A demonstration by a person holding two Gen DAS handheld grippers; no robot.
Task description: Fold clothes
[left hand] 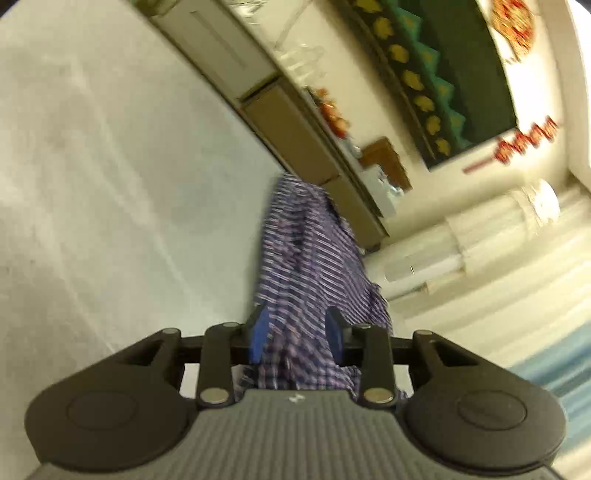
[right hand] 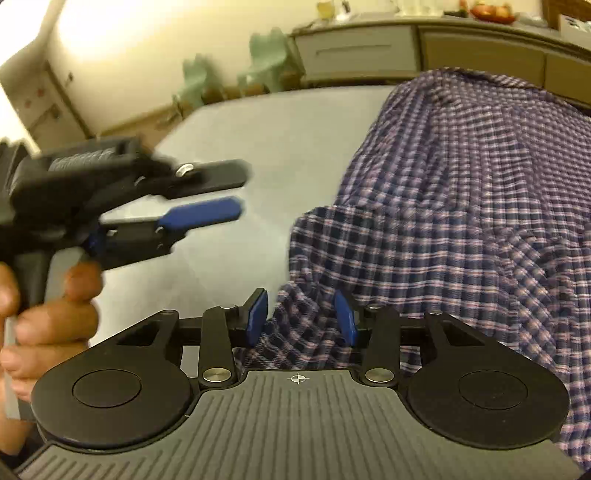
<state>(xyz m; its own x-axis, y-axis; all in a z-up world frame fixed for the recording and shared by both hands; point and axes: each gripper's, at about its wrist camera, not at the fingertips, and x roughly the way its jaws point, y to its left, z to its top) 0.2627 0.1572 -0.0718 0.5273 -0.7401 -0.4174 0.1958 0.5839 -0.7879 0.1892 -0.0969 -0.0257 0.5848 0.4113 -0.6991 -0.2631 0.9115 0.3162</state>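
A purple and white plaid shirt (right hand: 461,192) lies bunched on the pale table (right hand: 266,140), filling the right of the right wrist view. My right gripper (right hand: 301,319) is open at the shirt's near left edge, and a fold of cloth shows between its blue pads (right hand: 256,317). My left gripper (right hand: 225,192), held by a hand (right hand: 48,314), is open and empty above the bare table, left of the shirt. In the tilted left wrist view the shirt (left hand: 306,251) shows between and beyond that gripper's (left hand: 297,334) spread fingers.
A long cabinet (right hand: 369,51) with drawers runs behind the table's far edge, with a bowl of fruit (right hand: 493,11) on top. Pale green chairs (right hand: 266,55) stand at the far left. The table's left half is bare cloth.
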